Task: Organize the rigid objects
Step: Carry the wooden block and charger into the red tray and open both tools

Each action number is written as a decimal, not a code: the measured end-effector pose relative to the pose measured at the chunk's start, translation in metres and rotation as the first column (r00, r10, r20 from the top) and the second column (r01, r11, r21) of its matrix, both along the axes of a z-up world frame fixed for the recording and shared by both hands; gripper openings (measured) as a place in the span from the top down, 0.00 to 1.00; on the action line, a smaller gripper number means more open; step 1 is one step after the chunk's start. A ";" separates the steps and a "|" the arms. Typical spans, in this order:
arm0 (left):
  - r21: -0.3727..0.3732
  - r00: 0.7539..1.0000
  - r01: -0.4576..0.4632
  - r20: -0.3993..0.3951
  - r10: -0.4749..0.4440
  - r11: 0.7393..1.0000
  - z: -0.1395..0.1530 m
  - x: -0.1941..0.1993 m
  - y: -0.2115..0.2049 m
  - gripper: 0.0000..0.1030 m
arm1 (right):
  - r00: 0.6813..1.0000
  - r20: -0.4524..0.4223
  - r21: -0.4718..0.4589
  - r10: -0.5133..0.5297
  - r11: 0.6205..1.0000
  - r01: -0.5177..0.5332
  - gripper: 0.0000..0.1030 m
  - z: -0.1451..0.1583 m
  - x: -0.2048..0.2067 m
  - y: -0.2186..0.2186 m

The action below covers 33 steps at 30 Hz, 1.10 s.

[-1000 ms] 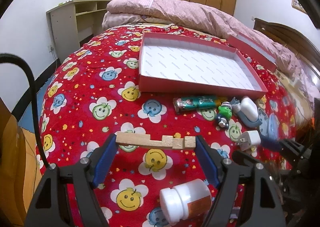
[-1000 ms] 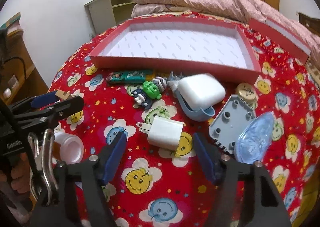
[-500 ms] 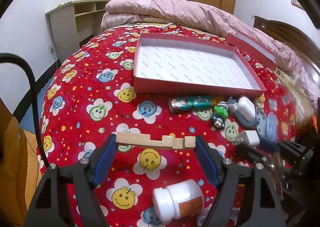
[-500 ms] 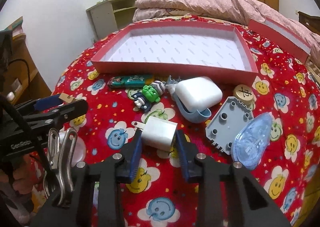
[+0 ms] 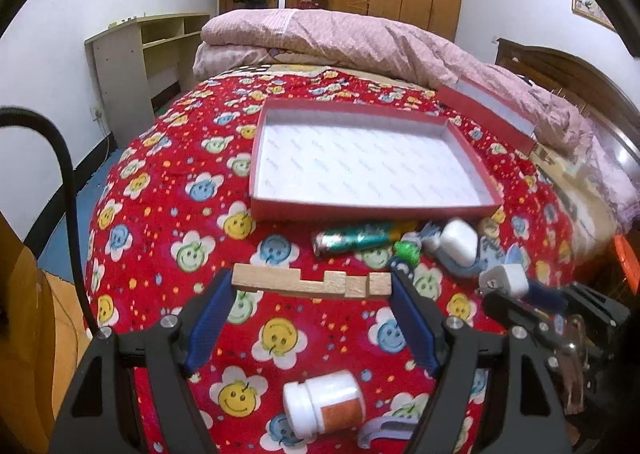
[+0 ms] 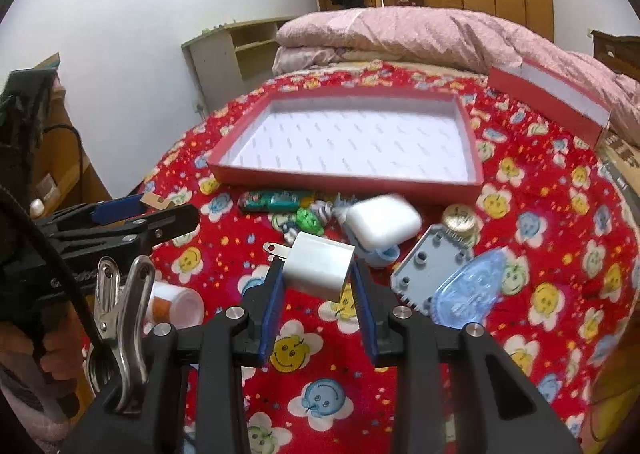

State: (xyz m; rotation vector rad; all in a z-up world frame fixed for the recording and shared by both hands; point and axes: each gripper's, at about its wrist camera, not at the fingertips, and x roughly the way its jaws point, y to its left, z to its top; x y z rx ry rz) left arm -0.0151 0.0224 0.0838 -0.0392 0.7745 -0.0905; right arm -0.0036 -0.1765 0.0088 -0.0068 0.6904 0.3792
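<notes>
My left gripper (image 5: 312, 284) is shut on a notched wooden block (image 5: 310, 281), held endwise above the red smiley bedspread. My right gripper (image 6: 318, 270) is shut on a white charger plug (image 6: 320, 264) and holds it lifted off the spread; it also shows in the left wrist view (image 5: 506, 280). The empty red tray (image 5: 372, 210) with a white lining lies ahead of both; it also shows in the right wrist view (image 6: 344, 178). Loose on the spread are a green tube (image 6: 276, 200), a green toy figure (image 6: 306, 220), a white earbud case (image 6: 382, 220) and a pill bottle (image 5: 326, 406).
A grey plastic plate (image 6: 434, 264), a clear blue tape dispenser (image 6: 470, 294) and a round gold lid (image 6: 462, 216) lie at the right. The red box lid (image 6: 548, 100) leans at the back right by the pink duvet (image 5: 360, 38). A shelf unit (image 5: 140, 50) stands left.
My right gripper closed on the white charger plug and lifted it. My left gripper, still holding the wooden block, rose and drew back a little.
</notes>
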 end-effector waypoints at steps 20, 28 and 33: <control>0.006 1.000 0.021 -0.013 -0.021 1.000 0.039 0.079 -0.014 0.22 | 1.000 -0.011 -0.009 -0.011 1.000 0.011 0.67 0.047 0.060 -0.019; 0.000 1.000 0.006 -0.008 -0.006 1.000 0.048 0.114 -0.019 0.22 | 1.000 -0.020 -0.005 -0.022 1.000 0.021 0.67 0.053 0.096 -0.021; 0.022 0.999 -0.001 -0.037 0.002 1.000 0.038 0.134 -0.025 0.22 | 0.998 -0.042 -0.005 -0.043 0.999 0.043 0.67 0.045 0.118 -0.027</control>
